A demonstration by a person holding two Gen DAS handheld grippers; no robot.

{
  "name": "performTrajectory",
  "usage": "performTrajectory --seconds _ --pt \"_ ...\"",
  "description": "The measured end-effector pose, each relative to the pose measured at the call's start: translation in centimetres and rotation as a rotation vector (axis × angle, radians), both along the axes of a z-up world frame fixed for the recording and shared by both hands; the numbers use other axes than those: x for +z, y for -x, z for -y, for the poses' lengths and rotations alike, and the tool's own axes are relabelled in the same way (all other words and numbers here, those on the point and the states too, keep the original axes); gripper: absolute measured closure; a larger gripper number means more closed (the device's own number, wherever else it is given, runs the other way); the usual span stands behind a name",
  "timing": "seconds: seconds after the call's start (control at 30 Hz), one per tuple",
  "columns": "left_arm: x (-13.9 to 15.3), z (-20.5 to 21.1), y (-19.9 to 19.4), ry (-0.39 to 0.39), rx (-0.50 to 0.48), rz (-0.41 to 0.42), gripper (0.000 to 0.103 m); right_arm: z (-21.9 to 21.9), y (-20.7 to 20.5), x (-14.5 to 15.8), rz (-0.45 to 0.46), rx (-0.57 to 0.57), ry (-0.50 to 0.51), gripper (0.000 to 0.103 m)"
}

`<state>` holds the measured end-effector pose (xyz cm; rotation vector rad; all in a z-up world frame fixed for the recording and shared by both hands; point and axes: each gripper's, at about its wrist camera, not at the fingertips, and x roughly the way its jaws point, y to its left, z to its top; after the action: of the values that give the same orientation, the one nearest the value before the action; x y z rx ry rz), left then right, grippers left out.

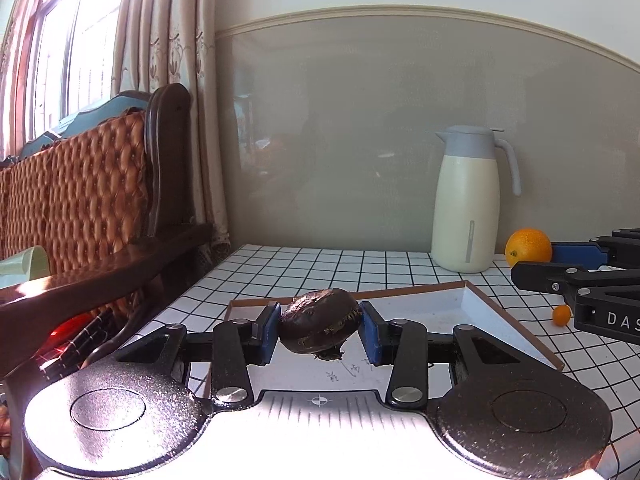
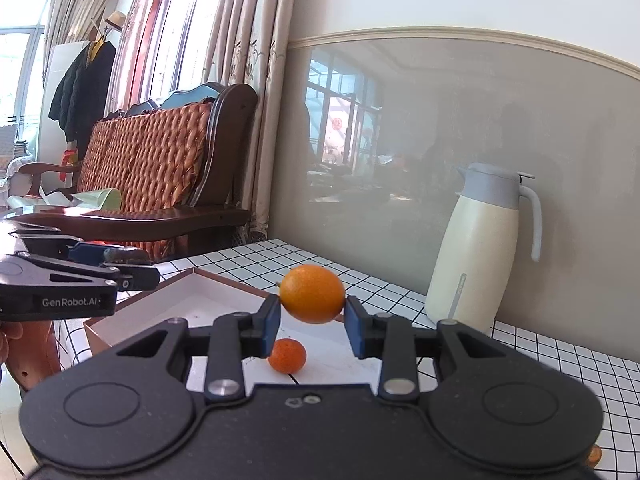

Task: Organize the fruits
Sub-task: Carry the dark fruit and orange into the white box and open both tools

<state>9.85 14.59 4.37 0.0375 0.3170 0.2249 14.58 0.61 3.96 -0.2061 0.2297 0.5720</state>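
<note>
Left gripper (image 1: pixel 320 326): clamped on a dark brown fruit (image 1: pixel 320 326), held above the near edge of the tray (image 1: pixel 480 300).
Right gripper (image 2: pixel 312 314): clamped on a small orange fruit (image 2: pixel 312 293), held over the tray.
Tray: shallow, white inside, brown rim, on the checked table (image 1: pixel 280 264).
Second small fruit (image 2: pixel 287 356): lying below the right gripper.
Jug (image 1: pixel 466 200): upright by the wall.

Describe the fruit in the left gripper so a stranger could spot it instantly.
Find the white tray on the checked table, left of the cream jug. Above it, the left gripper clamps a dark round fruit: it is blackish-brown, while the other fruits are orange.
</note>
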Motion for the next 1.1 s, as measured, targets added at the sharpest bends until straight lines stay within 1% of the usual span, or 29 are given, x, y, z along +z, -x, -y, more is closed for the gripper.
performTrajectory --seconds 0.37,0.53,0.93,1.1 --pt "-0.3 -1.8 -1.5 0.021 0.044 0.014 0.061 -1.2 -1.6 -0.2 -0.014 -0.002 0.001 0.077" --pt "-0.5 -2.5 -2.7 0.033 0.047 0.012 0.061 -1.4 -2.8 -0.4 -0.017 -0.013 0.011 0.077" --pt "-1.1 -4.2 -5.8 0.043 0.065 -0.008 0.061 -2.2 -6.3 -1.1 -0.058 -0.037 0.002 0.077" --pt "-1.7 -4.8 -7.2 0.042 0.070 -0.033 0.061 -2.6 -7.6 -1.5 -0.075 -0.039 0.013 0.077"
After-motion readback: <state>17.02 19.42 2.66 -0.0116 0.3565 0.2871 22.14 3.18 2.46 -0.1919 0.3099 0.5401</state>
